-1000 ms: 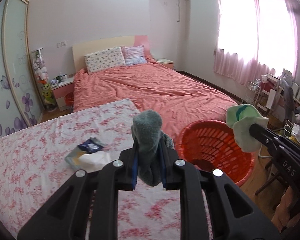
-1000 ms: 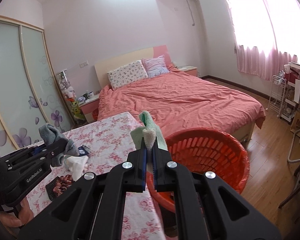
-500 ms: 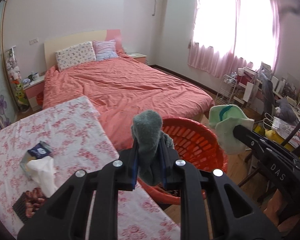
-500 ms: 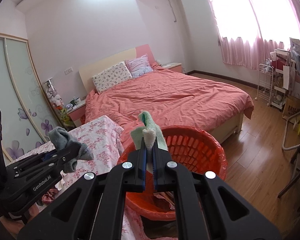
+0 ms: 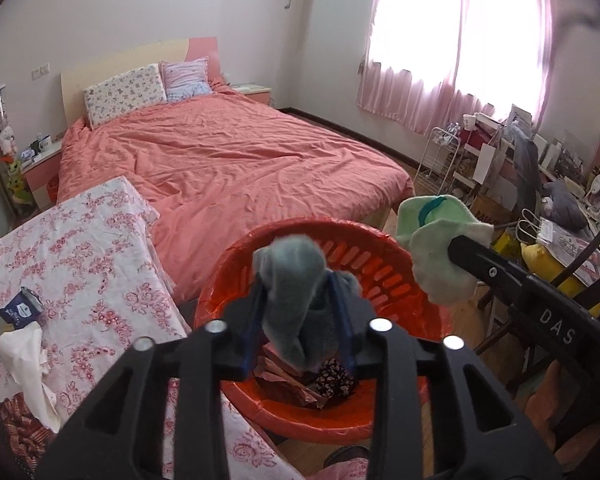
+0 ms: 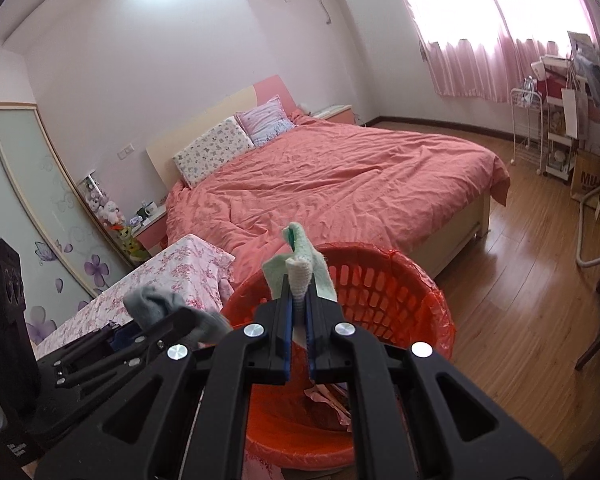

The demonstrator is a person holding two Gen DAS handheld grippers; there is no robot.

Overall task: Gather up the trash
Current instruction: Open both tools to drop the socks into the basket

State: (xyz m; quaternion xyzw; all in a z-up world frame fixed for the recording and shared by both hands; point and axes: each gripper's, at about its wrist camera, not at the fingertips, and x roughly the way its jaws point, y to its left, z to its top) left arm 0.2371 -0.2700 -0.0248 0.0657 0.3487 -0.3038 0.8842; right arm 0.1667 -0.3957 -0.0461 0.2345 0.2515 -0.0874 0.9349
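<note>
My left gripper [image 5: 298, 312] is shut on a grey sock [image 5: 294, 280] and holds it over the red basket [image 5: 380, 256]. The jaws stand a little wider than before, with the sock between them. My right gripper [image 6: 298, 312] is shut on a pale green sock [image 6: 300, 258] above the basket's near rim [image 6: 420, 280]. The right gripper and green sock also show in the left wrist view [image 5: 436, 248]. The left gripper with the grey sock shows in the right wrist view [image 6: 160, 304]. Crumpled wrappers [image 5: 296, 376] lie in the basket.
A table with a pink floral cloth [image 5: 80, 248] stands left of the basket, bearing a tissue pack [image 5: 18, 312], a white tissue [image 5: 24, 352] and a dark woven item [image 5: 12, 420]. A bed [image 5: 228, 160] lies behind. Clutter and a chair [image 5: 540, 216] stand right.
Both grippers have moved right from over the table to over the red basket, each carrying its sock. The left jaws have spread slightly around the grey sock.
</note>
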